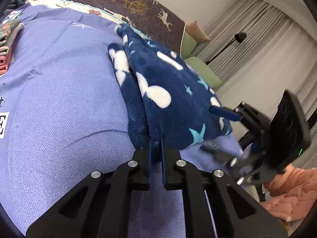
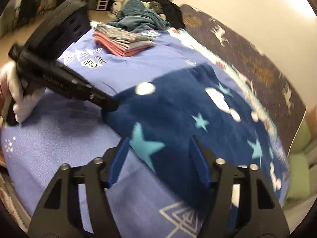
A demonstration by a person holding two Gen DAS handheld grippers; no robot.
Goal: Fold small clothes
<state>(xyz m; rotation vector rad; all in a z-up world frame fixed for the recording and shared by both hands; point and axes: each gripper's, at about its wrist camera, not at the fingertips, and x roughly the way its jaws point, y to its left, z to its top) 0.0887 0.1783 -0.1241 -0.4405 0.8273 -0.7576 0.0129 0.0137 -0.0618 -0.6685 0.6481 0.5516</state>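
Observation:
A navy fleece garment with white shapes and light blue stars lies folded over on the lilac bedspread. My left gripper is shut on its near edge, with the fabric pinched between the blue pads. In the right wrist view the same left gripper, held by a white-gloved hand, meets the garment at its left edge. My right gripper stands open, one finger on each side of the garment's near corner, neither pad pressing. From the left wrist the right gripper shows at the garment's right end.
A stack of folded clothes sits at the far end of the bedspread, with a heap of unfolded teal and dark clothes behind it. A dark deer-patterned blanket borders the bed. Green cushions and a curtain lie beyond. An orange sleeve is at the right.

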